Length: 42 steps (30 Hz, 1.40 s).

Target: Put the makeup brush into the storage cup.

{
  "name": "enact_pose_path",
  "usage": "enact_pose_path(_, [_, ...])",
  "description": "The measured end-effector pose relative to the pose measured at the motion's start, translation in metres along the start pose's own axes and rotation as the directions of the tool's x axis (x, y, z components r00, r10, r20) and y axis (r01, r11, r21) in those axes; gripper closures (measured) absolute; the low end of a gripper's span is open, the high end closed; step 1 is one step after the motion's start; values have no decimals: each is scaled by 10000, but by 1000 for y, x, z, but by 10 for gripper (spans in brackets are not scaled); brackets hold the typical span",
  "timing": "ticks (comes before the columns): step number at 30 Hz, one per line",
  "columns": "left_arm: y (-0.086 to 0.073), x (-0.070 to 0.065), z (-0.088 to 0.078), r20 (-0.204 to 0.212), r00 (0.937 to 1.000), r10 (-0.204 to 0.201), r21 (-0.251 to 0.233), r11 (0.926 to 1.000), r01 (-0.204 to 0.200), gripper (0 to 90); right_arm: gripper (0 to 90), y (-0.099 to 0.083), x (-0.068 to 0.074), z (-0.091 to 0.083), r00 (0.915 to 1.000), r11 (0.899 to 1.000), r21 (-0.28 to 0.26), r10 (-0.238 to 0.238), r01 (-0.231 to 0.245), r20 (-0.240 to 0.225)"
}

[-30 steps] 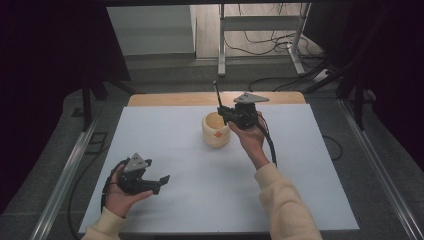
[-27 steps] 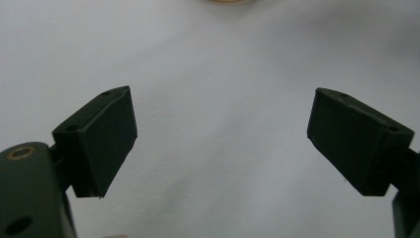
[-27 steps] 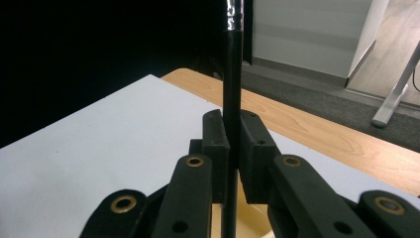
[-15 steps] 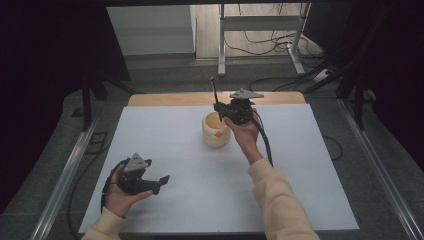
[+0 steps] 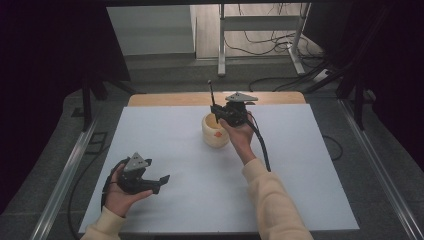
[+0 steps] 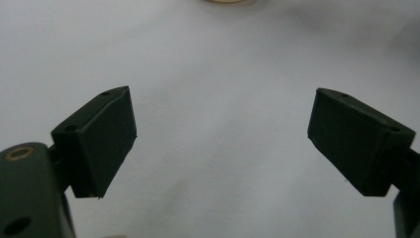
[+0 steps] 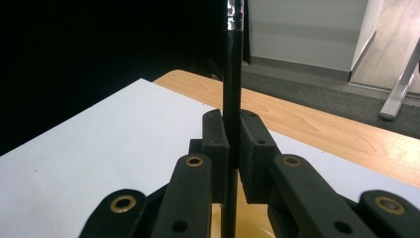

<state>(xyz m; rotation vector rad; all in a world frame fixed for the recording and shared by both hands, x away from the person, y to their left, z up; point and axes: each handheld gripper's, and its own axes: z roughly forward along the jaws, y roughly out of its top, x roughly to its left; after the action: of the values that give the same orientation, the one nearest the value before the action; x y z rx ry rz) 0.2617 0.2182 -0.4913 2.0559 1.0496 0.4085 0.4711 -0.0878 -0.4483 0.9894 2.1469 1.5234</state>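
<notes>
A cream cup [image 5: 215,132] with an orange mark stands mid-table on the white sheet [image 5: 165,150]. My right gripper [image 5: 216,111] hovers just above the cup's right rim, shut on a thin black pen [image 5: 212,97] that stands upright. In the right gripper view the pen [image 7: 232,79] runs vertically between the pressed pads [image 7: 216,144], and the cup's yellowish inside [image 7: 247,218] lies right below. My left gripper [image 5: 162,181] rests low near the table's front left, held in a hand. Its pads [image 6: 99,139] stand wide open over bare white sheet.
A wooden table edge [image 5: 175,99] shows beyond the white sheet. Metal rails [image 5: 75,155] run along both sides. A white frame's legs [image 5: 222,45] and cables lie on the floor behind the table.
My right gripper moved left and down with the pen, from beside the cup to just over its rim. The left gripper stayed put.
</notes>
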Motion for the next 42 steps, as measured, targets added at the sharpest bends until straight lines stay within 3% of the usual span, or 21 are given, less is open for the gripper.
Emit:
enact_pose_path(11, [0,1,-1,-32,10000,-16,-28,10000,16,120,809,-9,-2,4,10000,9999,84,64,-64,-64])
enact_pose_path(13, [0,1,-1,-28,10000,-23,-25,10000,23,121,693,-10,-3,6,9999,9999,99,-30,32,-106])
enact_pose_path(15, [0,1,-1,-35,10000,-13,2,10000,13,121,460,-10,0,5,9997,9998,121,-177,175,175])
enact_pose_path(19, [0,1,-1,-31,10000,-13,-32,10000,12,121,260,-8,3,1,9993,9995,233,-214,207,308])
enact_pose_path(24, [1,1,-2,-41,10000,-18,-71,10000,18,120,191,-6,4,-5,9994,9976,626,-293,303,-176])
enact_pose_path(35, [3,1,-1,17,10000,-78,-148,9999,78,120,102,-7,2,-24,9974,9920,1115,-543,593,-475])
enact_pose_path(42, [4,5,-2,67,9997,-250,-275,9993,251,119,90,-5,2,-39,9965,9914,1094,-671,721,-491])
